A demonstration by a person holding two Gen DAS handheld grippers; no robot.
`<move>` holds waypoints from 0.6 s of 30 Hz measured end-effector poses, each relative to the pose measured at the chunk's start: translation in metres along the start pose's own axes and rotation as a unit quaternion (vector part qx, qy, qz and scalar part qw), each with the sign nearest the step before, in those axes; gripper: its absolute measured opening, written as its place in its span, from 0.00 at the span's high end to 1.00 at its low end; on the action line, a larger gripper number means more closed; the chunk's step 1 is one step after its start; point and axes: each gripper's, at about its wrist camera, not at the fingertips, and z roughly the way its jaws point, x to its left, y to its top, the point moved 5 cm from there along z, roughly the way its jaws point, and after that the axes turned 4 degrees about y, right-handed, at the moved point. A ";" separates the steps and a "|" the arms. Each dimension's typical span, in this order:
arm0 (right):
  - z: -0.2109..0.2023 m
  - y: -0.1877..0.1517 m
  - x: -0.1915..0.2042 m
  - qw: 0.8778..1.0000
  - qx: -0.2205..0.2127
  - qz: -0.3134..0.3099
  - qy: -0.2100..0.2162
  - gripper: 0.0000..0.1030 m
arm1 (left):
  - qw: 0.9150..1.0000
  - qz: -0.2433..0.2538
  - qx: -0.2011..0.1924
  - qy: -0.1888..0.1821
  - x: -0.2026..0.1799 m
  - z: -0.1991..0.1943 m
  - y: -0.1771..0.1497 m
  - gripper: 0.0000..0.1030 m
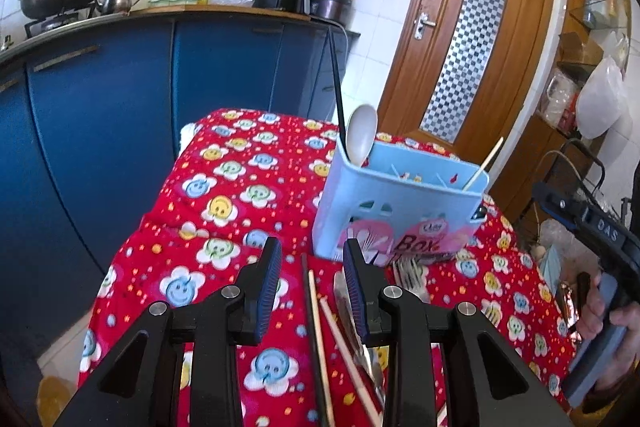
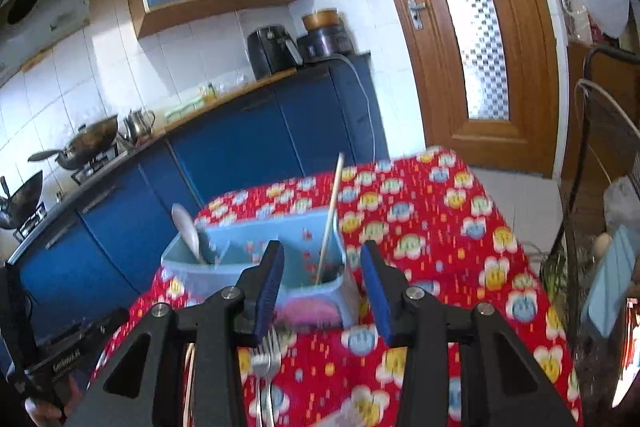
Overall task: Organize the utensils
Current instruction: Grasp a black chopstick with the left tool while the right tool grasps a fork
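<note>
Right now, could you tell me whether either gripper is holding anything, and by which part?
Nothing is held. The left gripper stands open above the wooden chopsticks on the red flowered cloth; the right gripper is open before the light blue plastic utensil box.

The light-blue utensil holder (image 1: pixel 400 195) reads "Box"; the other handheld gripper's body (image 1: pixel 596 223) reads "DAS".
</note>
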 end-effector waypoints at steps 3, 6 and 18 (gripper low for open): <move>-0.002 -0.018 -0.002 0.999 0.032 0.008 0.003 0.58 | 1.000 0.004 0.016 0.002 0.001 0.000 -0.008 0.68; -0.004 -0.034 -0.006 0.998 0.059 0.019 0.006 0.58 | 0.999 0.002 0.033 0.001 0.002 0.002 -0.015 0.68; -0.008 -0.084 -0.011 0.992 0.124 0.035 0.008 0.58 | 0.995 0.009 0.102 0.019 0.005 0.021 -0.047 0.68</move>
